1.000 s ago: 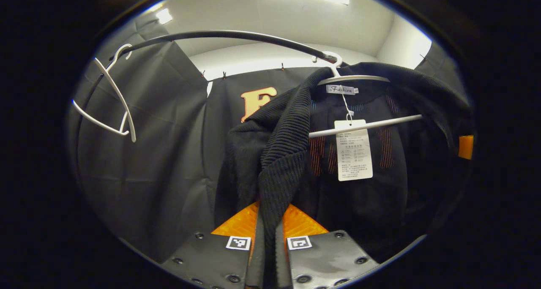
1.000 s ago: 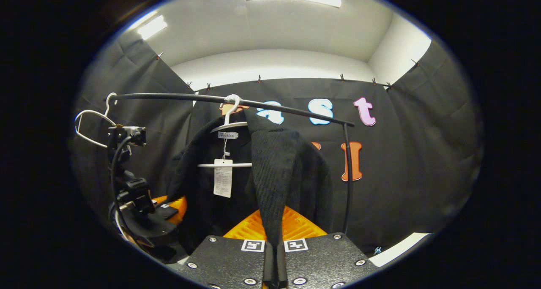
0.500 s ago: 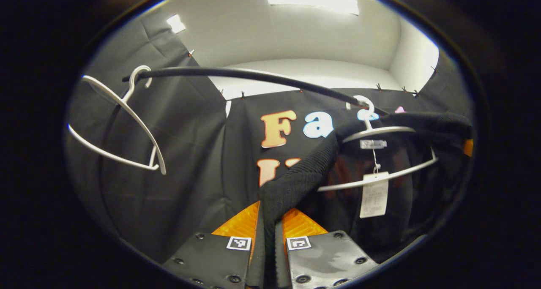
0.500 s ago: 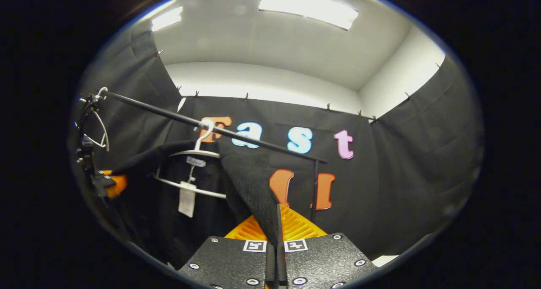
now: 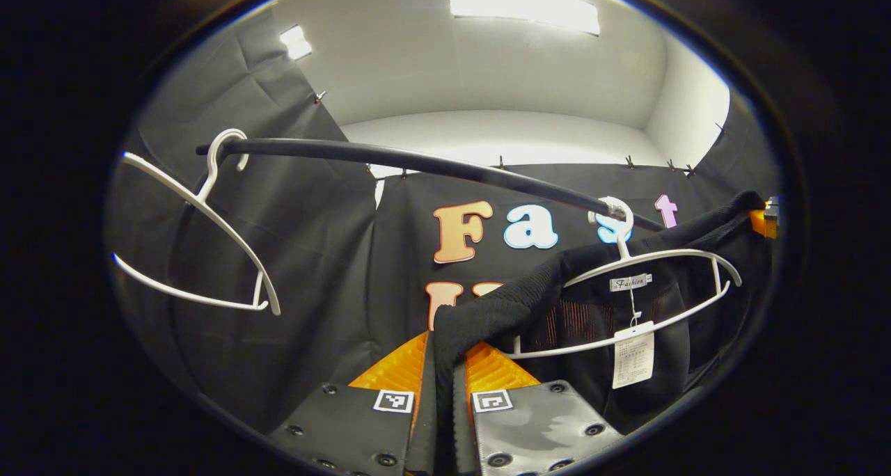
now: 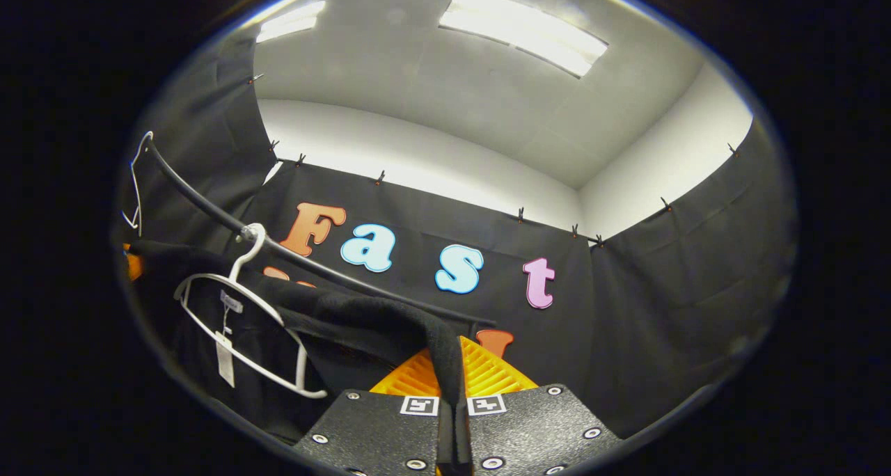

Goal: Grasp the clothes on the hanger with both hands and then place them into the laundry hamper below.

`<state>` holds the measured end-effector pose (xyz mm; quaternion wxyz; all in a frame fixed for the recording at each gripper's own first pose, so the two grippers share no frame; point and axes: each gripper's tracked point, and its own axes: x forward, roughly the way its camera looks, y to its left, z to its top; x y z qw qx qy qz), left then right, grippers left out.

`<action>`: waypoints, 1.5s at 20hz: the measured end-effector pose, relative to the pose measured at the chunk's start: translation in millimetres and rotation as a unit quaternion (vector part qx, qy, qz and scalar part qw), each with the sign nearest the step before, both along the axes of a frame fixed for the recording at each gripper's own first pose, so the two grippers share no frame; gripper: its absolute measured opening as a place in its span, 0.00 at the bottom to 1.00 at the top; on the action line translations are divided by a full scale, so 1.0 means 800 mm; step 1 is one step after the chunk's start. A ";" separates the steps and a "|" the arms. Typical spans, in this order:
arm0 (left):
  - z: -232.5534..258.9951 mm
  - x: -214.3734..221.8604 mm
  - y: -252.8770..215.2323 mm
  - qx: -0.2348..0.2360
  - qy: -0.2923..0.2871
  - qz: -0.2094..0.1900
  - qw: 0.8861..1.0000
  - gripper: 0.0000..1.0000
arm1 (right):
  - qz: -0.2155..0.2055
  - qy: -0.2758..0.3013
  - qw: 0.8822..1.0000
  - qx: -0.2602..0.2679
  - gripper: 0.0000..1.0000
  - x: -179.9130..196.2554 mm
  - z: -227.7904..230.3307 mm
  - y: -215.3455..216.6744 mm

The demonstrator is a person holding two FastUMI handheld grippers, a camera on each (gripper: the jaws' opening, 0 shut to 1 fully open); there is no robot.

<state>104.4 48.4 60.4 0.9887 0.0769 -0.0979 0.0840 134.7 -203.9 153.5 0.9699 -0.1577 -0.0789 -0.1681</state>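
Left gripper (image 5: 443,365) clamped on the black cardigan (image 5: 501,312), right gripper (image 6: 454,385) pinching its other front edge at lower centre! Spread wide, they stretch it roughly level, likely to free the shoulders from the white hanger (image 5: 647,298) hooked on the rail (image 5: 418,163).

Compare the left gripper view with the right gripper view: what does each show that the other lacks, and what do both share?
Left gripper view: the left tongs shut on the ribbed edge of the black garment, plus its striped lining. Right gripper view: the right tongs shut on another edge. Both: the rail, the white hanger, the paper tag, the empty hanger.
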 end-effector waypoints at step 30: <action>-0.027 0.047 0.148 -0.006 0.038 0.104 0.994 0.17 | 0.152 0.097 0.974 0.135 0.01 -0.021 -0.239 0.202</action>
